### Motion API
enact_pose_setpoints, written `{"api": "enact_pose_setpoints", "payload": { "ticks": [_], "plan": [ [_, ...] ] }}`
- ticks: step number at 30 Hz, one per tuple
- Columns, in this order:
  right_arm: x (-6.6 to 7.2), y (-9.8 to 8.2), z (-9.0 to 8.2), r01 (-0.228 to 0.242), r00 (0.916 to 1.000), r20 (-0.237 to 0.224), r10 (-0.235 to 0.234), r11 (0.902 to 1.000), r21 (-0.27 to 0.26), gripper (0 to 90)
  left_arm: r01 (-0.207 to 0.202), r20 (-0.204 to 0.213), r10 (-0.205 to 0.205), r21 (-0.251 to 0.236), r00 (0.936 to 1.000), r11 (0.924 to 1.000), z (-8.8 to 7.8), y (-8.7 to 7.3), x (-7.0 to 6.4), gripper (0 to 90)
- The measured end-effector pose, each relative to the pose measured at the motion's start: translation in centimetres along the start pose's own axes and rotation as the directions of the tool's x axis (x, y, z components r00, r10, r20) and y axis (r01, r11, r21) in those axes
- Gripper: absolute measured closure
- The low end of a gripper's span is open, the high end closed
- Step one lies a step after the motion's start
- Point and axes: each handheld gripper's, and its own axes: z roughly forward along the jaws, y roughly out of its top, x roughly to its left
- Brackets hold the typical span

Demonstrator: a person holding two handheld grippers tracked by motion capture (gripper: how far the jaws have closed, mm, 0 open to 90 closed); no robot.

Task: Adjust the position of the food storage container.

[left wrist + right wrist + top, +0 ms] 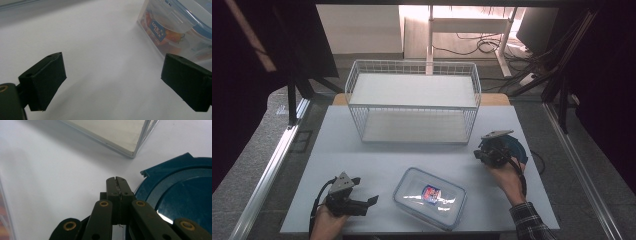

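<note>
A clear lidded food container with a blue label lies on the white table near its front edge. My left gripper rests to its left, jaws wide open with nothing between them. In the left gripper view the container sits ahead to the right of that gripper, apart from both jaws. My right gripper is at the table's right side, above the left edge of a dark blue round dish. Its jaws are shut and hold nothing, with the dish just to their right.
A white wire basket with a pale floor stands at the back middle of the table; its near corner lies ahead of the right gripper. Metal rails run along both table sides. Cables and a desk frame lie on the floor behind.
</note>
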Motion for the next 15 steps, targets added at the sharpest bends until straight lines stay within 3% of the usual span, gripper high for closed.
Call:
{"api": "enact_pose_setpoints", "payload": {
  "ticks": [7,10,15],
  "plan": [
    [1.1,-2.5,-2.3,-0.024,0.9972,-0.072,0.018,0.9960,-0.086,89.3,-0.013,-0.008,0.013,0.024,0.9999,0.9996,0.3,0.3,-0.4,6.0],
    [2.2,-4.3,-3.8,-0.033,0.9937,-0.110,0.021,0.9936,-0.108,89.3,-0.002,0.017,0.002,0.005,0.9999,1.0000,0.1,0.4,-0.3,5.3],
    [3.6,-6.1,-4.8,-0.026,0.9904,-0.138,0.011,0.9935,-0.110,89.3,-0.013,-0.001,0.013,0.008,0.9999,0.9999,0.2,0.5,-0.4,6.6]
  ]
}}
